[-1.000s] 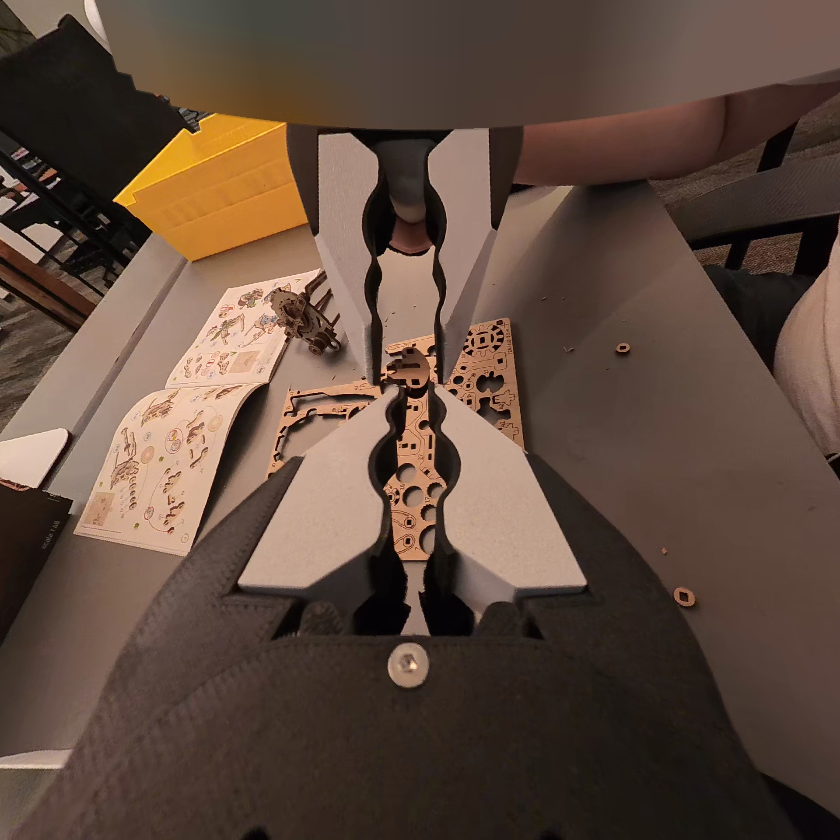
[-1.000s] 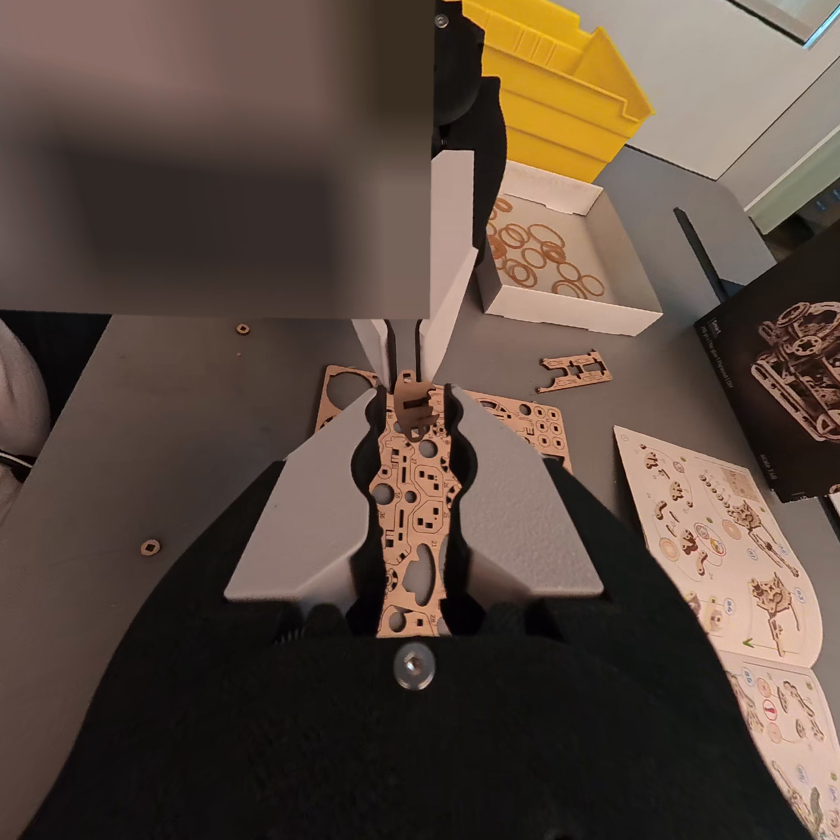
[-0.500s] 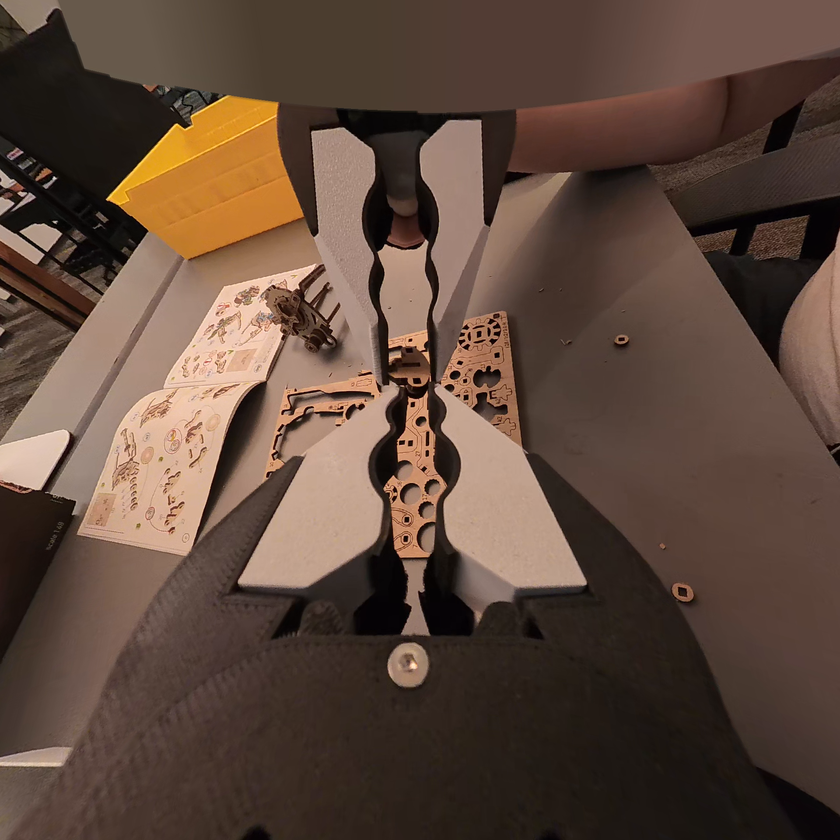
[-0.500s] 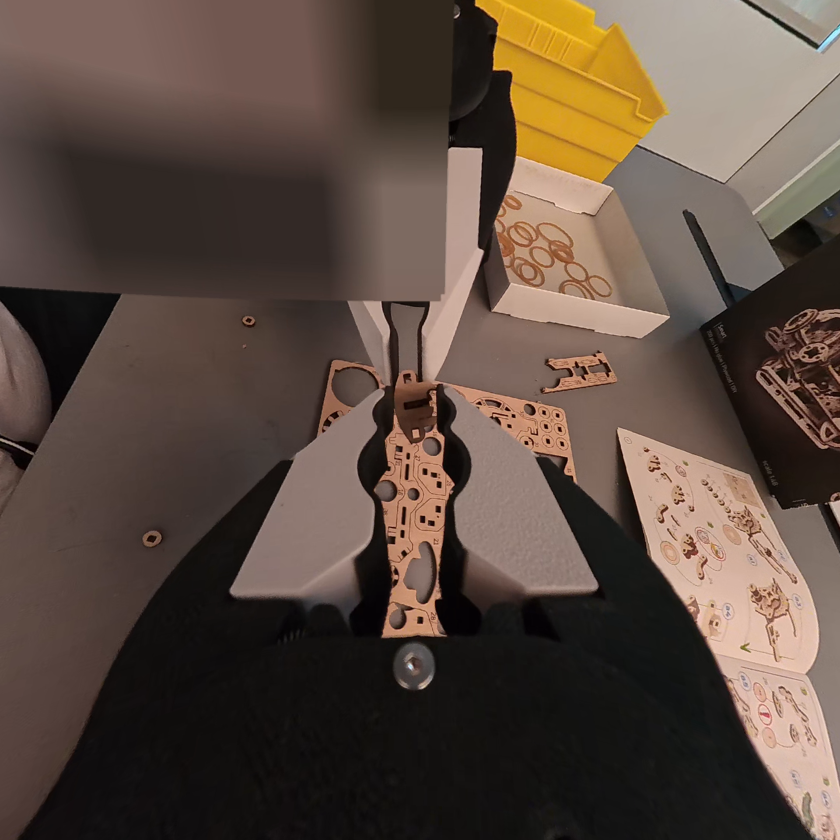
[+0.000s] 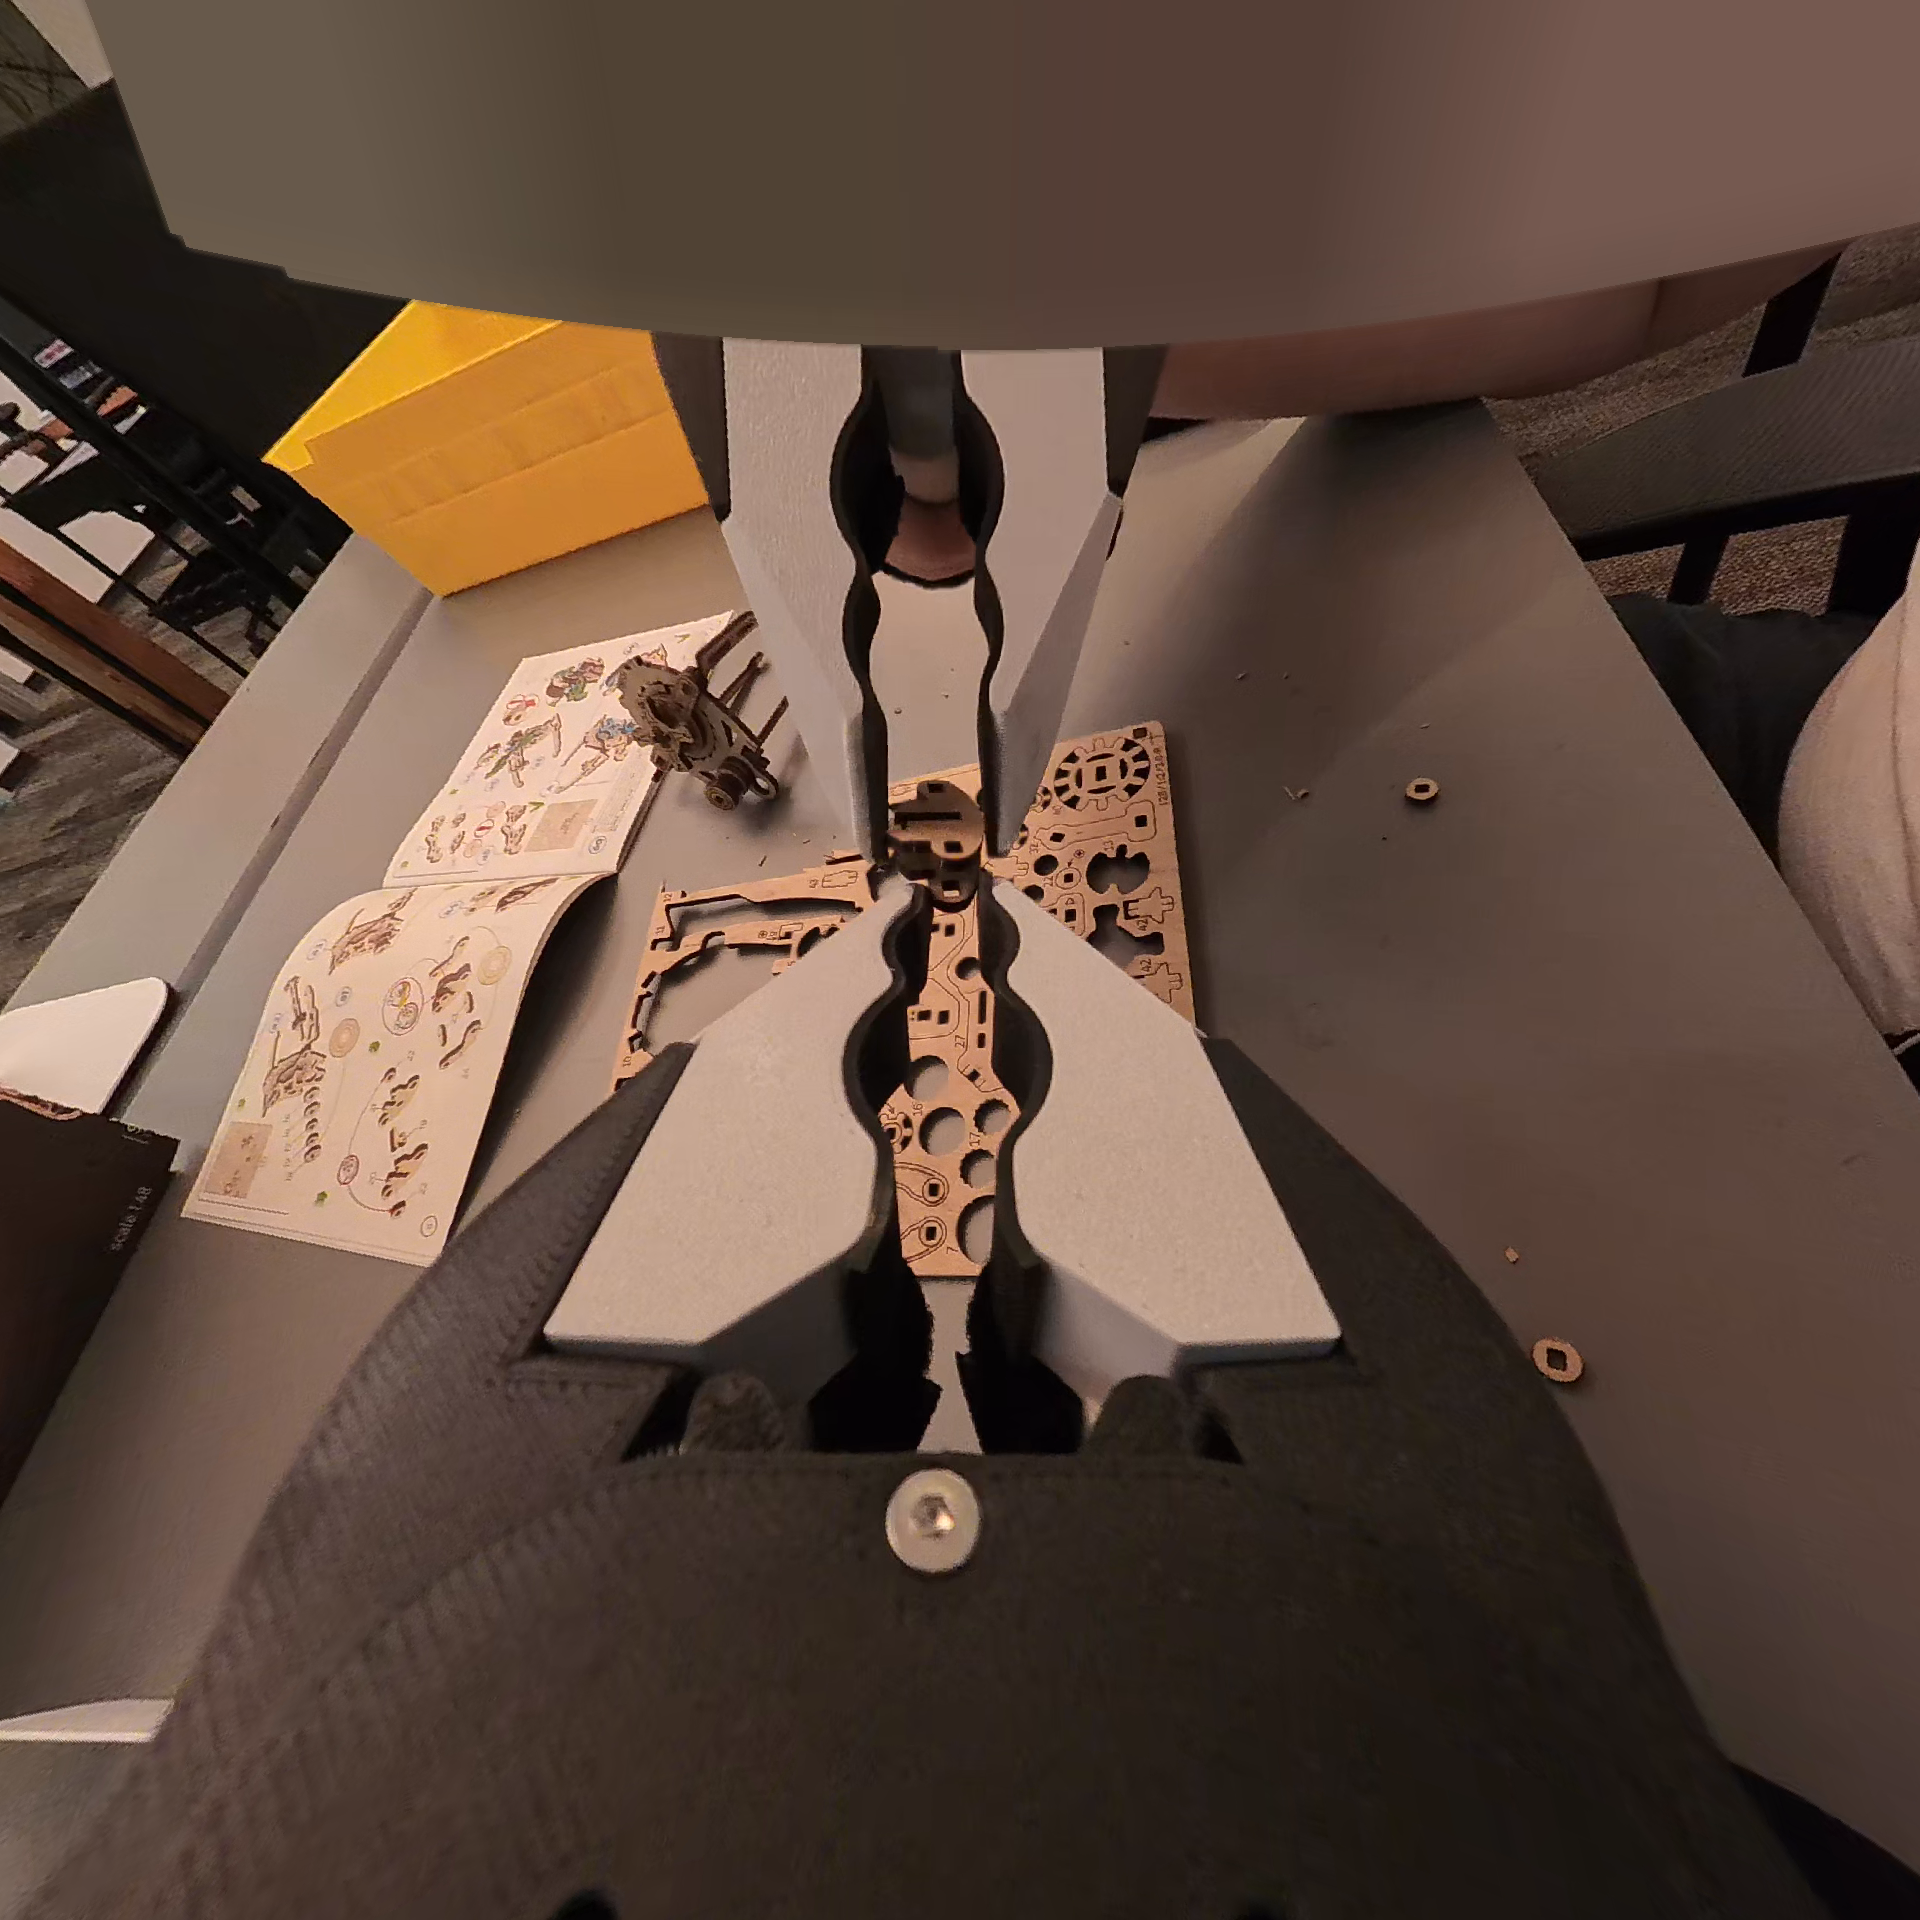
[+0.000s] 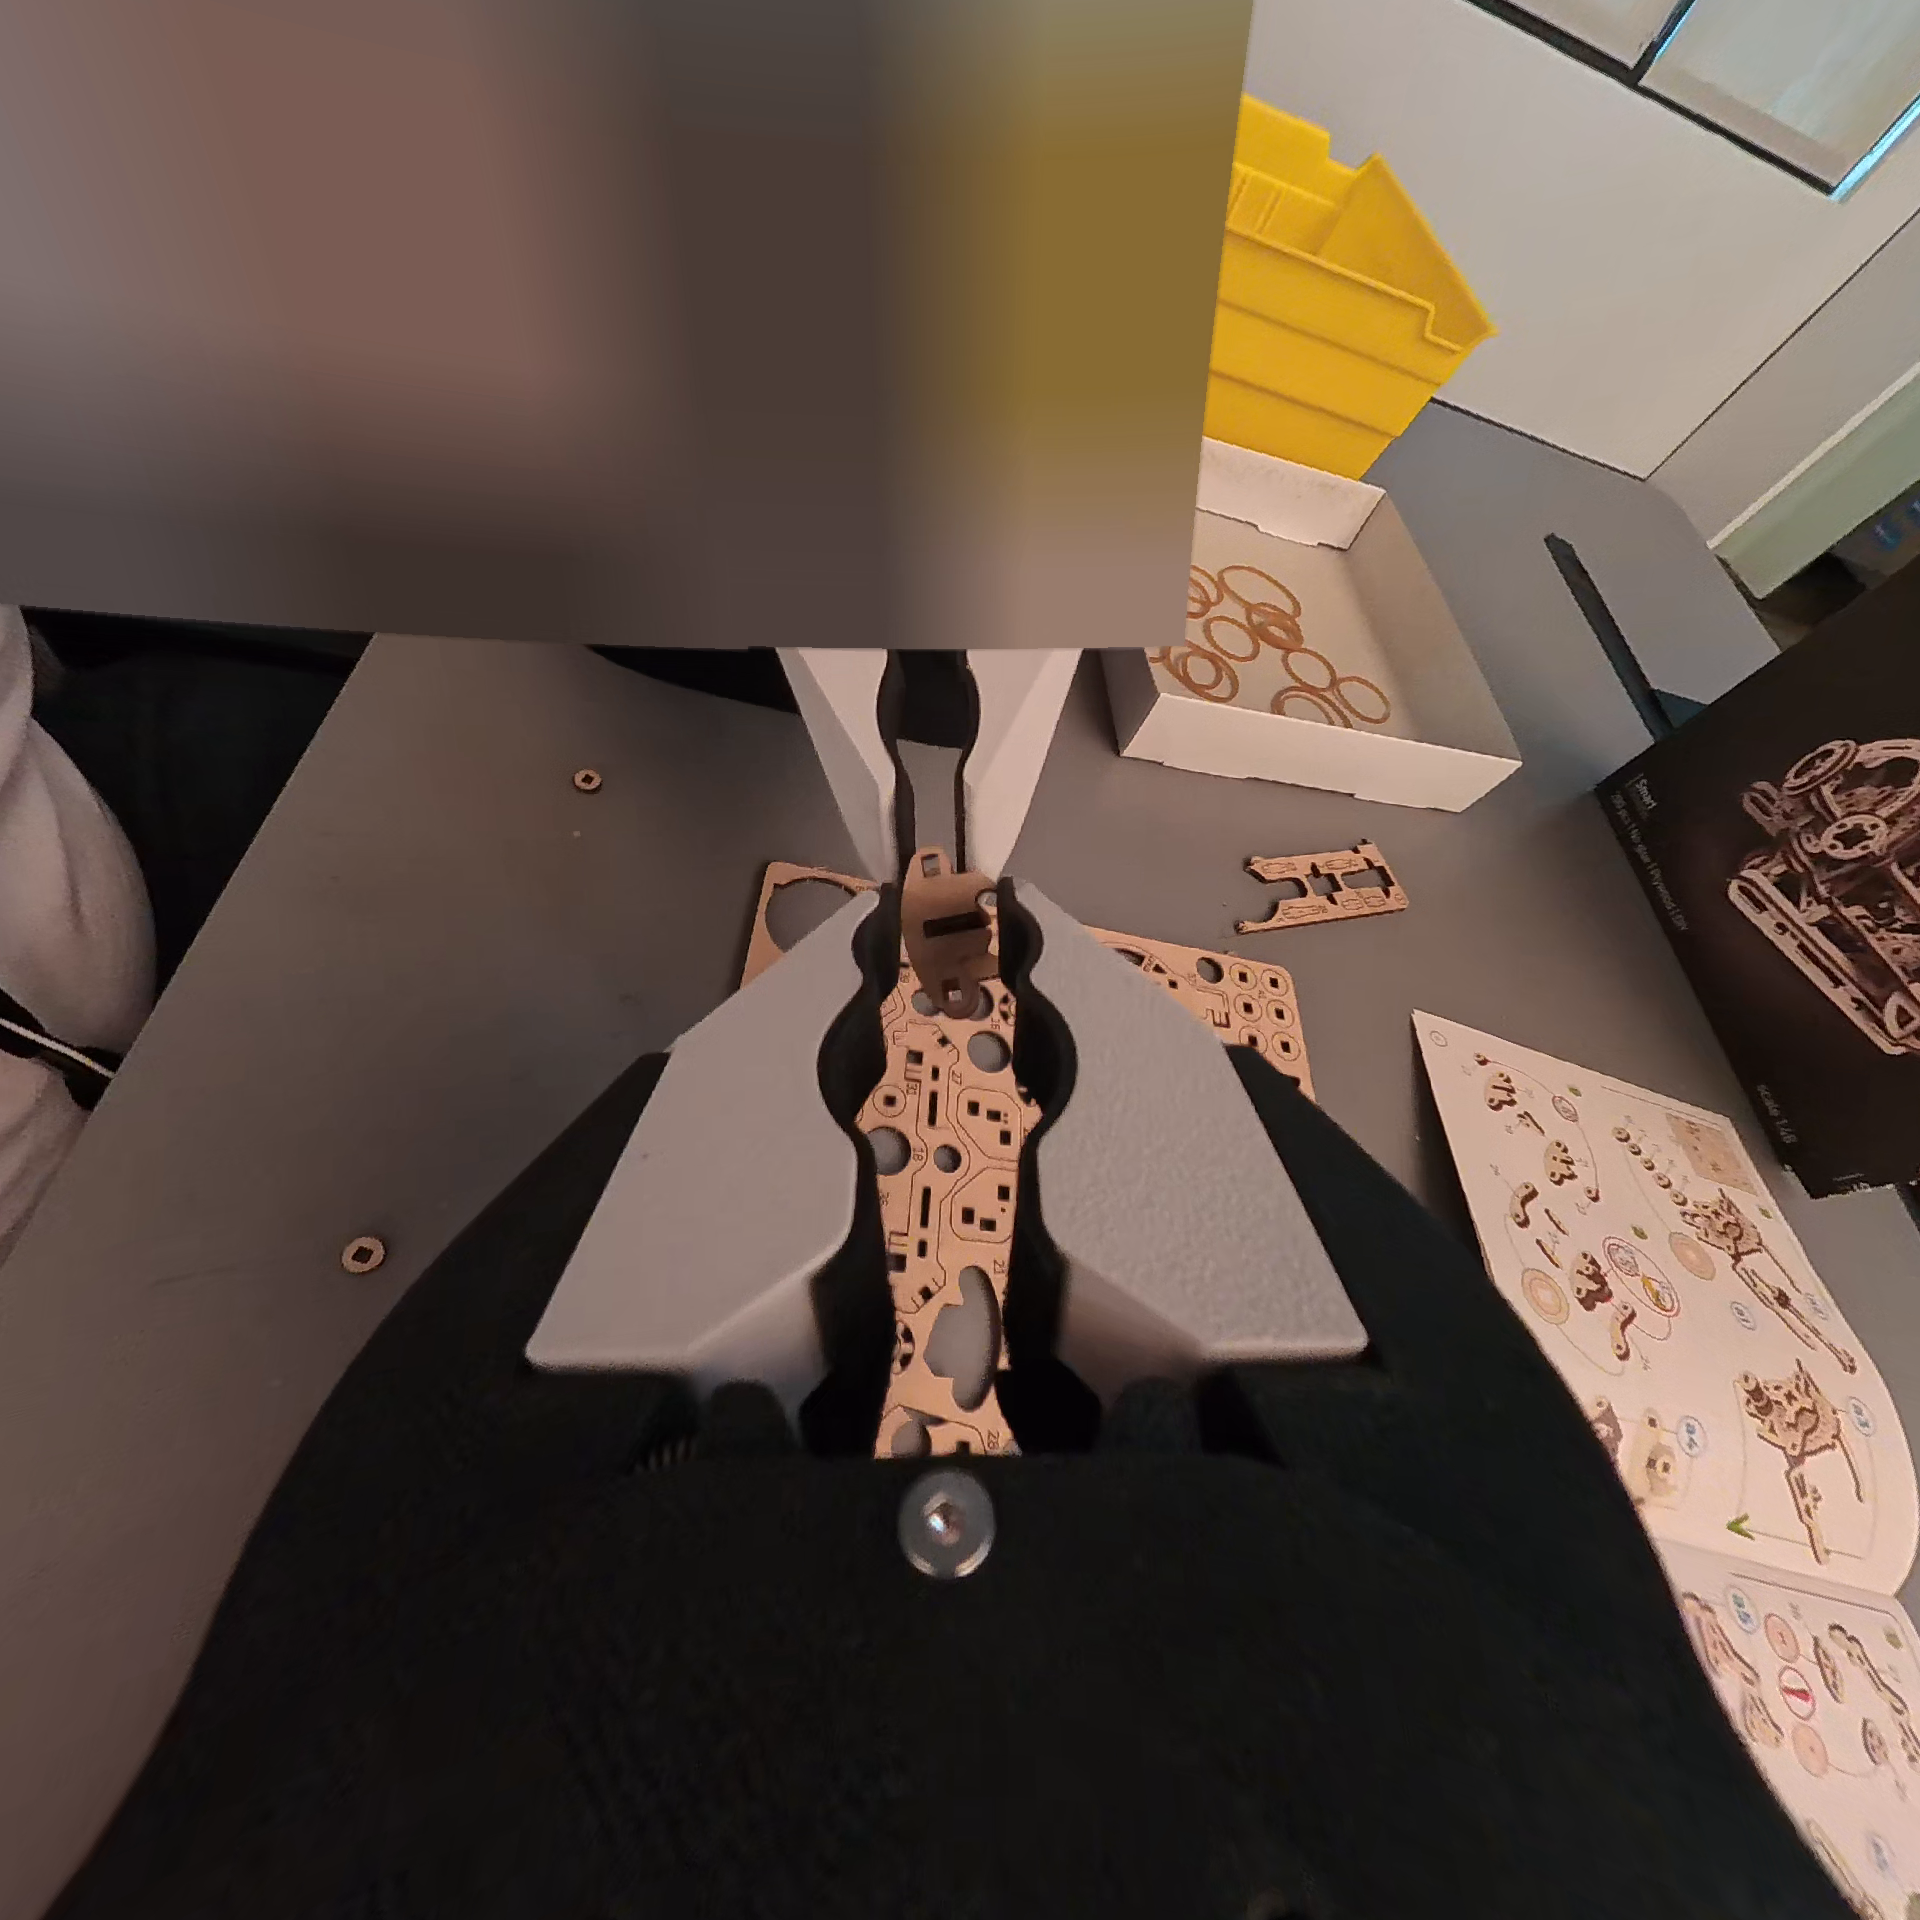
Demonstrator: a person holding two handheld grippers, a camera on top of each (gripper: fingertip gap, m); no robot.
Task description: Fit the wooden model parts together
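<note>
Left wrist view: left tongs (image 5: 940,883) nipped on a small wooden piece (image 5: 935,831), opposite tongs pinching it tip to tip; punched sheet (image 5: 945,1122) flat below.

Right wrist view: right tongs (image 6: 940,914) clamped on the same piece, above the sheet. Seemingly mid-join; half-built model (image 5: 691,732) left of the tips, awaiting more.

A small wooden piece (image 5: 935,831), rounded in outline with cut slots and tabs, is seen held on edge above the grey table, dark in the left wrist view and pale tan in the right wrist view (image 6: 948,914). Beneath it a laser-cut plywood sheet (image 5: 1117,883) lies flat, pierced with round and square holes where parts were removed. A partly built dark wooden assembly (image 5: 691,732) rests on the open booklet. A separate flat slotted part (image 6: 1325,885) lies farther off on the table.
</note>
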